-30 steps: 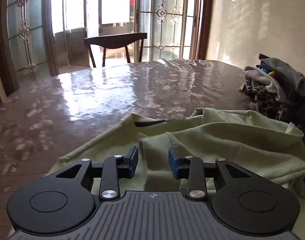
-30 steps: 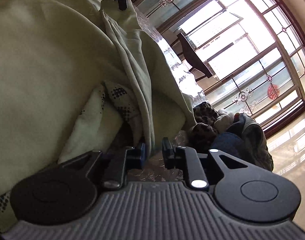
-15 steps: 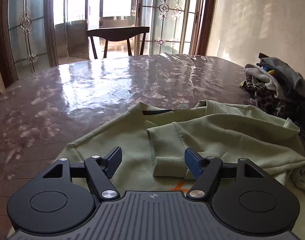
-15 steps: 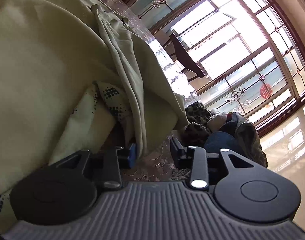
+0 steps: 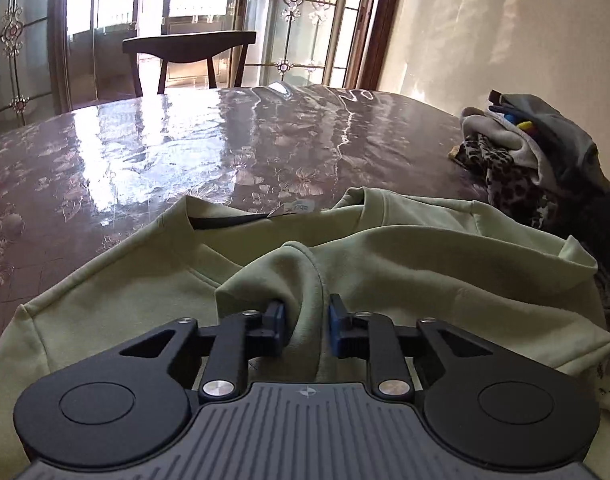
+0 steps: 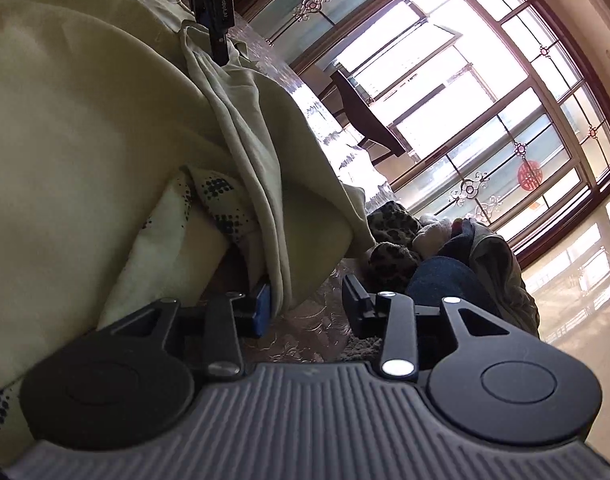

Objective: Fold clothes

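A pale green sweatshirt lies spread on the glossy brown table, neck towards the far side. My left gripper sits low over it. Its jaws are closing, and the blue pads pinch a bunched fold of the sleeve. In the right wrist view the sweatshirt fills the left side. My right gripper is at its hem and its jaws are opening. The hem edge hangs against the left pad, with bare tablecloth showing in the gap. The left gripper's finger pokes into the cloth at the top of that view.
A pile of other clothes, leopard print and grey, sits at the table's right edge, close to the sweatshirt. A dotted cream cloth lies under the sweatshirt's hem. A dark chair stands beyond the table before glass doors.
The left gripper spread wide, dropped onto the sleeve and closed on a fold of it. The right gripper's jaws widened off the hem while that hand stayed put.
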`<act>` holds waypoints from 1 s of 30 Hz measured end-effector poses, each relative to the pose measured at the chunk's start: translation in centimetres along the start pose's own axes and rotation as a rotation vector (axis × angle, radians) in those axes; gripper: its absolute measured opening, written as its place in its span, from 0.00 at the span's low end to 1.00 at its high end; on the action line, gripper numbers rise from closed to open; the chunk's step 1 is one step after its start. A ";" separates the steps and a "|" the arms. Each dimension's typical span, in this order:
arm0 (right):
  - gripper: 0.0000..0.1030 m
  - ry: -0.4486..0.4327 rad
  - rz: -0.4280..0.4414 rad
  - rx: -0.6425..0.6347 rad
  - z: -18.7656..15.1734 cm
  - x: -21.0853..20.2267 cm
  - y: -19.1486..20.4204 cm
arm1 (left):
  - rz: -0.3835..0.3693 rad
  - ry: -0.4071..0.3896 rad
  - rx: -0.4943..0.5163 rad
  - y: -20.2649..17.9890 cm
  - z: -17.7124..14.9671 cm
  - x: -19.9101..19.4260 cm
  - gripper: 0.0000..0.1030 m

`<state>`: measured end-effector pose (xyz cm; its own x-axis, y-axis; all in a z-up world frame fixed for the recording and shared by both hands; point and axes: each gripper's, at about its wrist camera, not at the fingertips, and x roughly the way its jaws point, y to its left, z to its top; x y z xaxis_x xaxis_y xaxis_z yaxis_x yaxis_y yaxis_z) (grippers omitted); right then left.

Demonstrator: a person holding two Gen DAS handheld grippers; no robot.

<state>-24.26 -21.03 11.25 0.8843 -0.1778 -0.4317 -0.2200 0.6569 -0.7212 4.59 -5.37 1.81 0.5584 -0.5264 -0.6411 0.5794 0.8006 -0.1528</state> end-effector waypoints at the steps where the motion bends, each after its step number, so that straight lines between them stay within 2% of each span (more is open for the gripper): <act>1: 0.42 -0.002 -0.003 0.002 0.0 -0.2 0.1 | 0.001 -0.015 0.013 -0.3 0.0 -0.7 0.13; 2: 0.48 -0.003 -0.007 0.004 0.1 0.0 -0.1 | 0.003 -0.034 0.025 -0.6 0.0 -1.5 0.13; 4: 0.66 -0.009 -0.025 0.008 0.3 -0.5 -0.1 | 0.004 -0.070 0.043 -1.1 -0.1 -3.1 0.13; 5: 0.82 -0.020 -0.028 0.015 0.3 -0.9 -0.4 | 0.002 -0.088 0.044 -1.2 -0.1 -4.0 0.13; 6: 0.93 -0.031 -0.032 0.023 0.4 -1.3 -0.7 | 0.005 -0.105 0.050 -1.4 -0.2 -5.0 0.13; 7: 0.96 -0.042 -0.035 0.030 0.4 -1.7 -0.9 | 0.017 -0.120 0.063 -1.6 -0.3 -5.9 0.13; 14: 0.99 -0.144 -0.006 0.171 0.9 -5.5 -3.7 | 0.143 -0.196 0.112 -2.1 -1.1 -12.6 0.13; 17: 0.99 -0.181 -0.007 0.233 1.9 -6.1 -5.4 | 0.184 -0.189 0.088 -1.4 -1.6 -14.3 0.13; 19: 0.99 -0.200 0.000 0.260 2.4 -6.0 -6.3 | 0.212 -0.153 0.063 -0.4 -2.3 -14.3 0.15; 21: 0.99 -0.205 -0.001 0.256 3.1 -5.6 -6.6 | 0.239 -0.116 0.024 1.2 -3.4 -13.5 0.22; 24: 0.99 -0.185 -0.014 0.170 4.6 -3.7 -6.2 | 0.272 -0.066 -0.050 3.5 -4.9 -12.3 0.34; 26: 0.99 -0.185 0.003 0.128 5.6 -2.6 -5.6 | 0.288 -0.060 -0.095 4.8 -5.9 -12.1 0.46; 27: 0.99 -0.178 0.014 0.112 6.0 -2.4 -5.1 | 0.295 -0.062 -0.108 5.2 -6.3 -12.2 0.55; 30: 0.99 -0.171 0.061 0.105 7.1 -0.7 -5.3 | 0.313 -0.079 -0.110 5.6 -7.3 -13.0 0.67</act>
<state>-20.80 -19.20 19.16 0.9295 -0.0140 -0.3684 -0.2394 0.7370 -0.6320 -3.77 8.01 3.77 0.7455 -0.2674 -0.6105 0.3074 0.9507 -0.0410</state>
